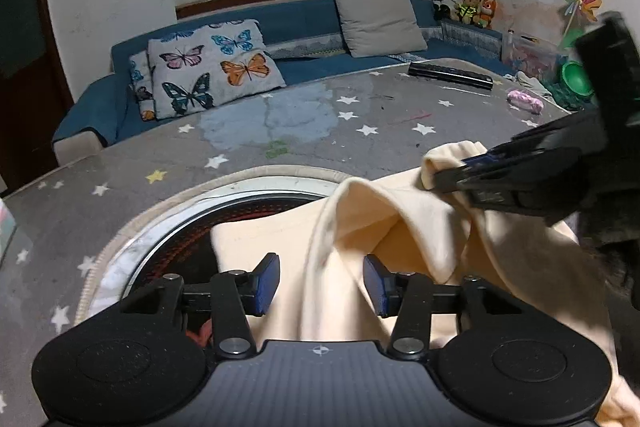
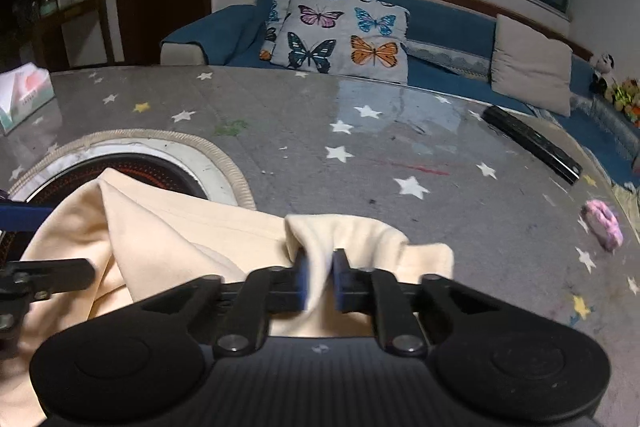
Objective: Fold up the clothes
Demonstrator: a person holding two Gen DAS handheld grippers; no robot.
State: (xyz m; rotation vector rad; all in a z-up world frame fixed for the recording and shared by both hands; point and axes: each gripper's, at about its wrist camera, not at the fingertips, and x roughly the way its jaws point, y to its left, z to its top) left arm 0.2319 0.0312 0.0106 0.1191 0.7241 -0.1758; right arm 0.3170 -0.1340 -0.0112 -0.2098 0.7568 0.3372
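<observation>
Right gripper pinches a bunched edge of the cream garment, lifting it off the table to carry a fold; left gripper wide, straddling cloth.

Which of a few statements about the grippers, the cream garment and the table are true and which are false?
1. The right gripper is shut on the cream garment. True.
2. The left gripper is clamped on the garment. False: its jaws stand open, with cloth lying between them.
3. A tissue box sits on the table. True.
4. The butterfly pillow lies on the table. False: it is on the blue sofa.
5. A pink thing lies on the table. True.
</observation>
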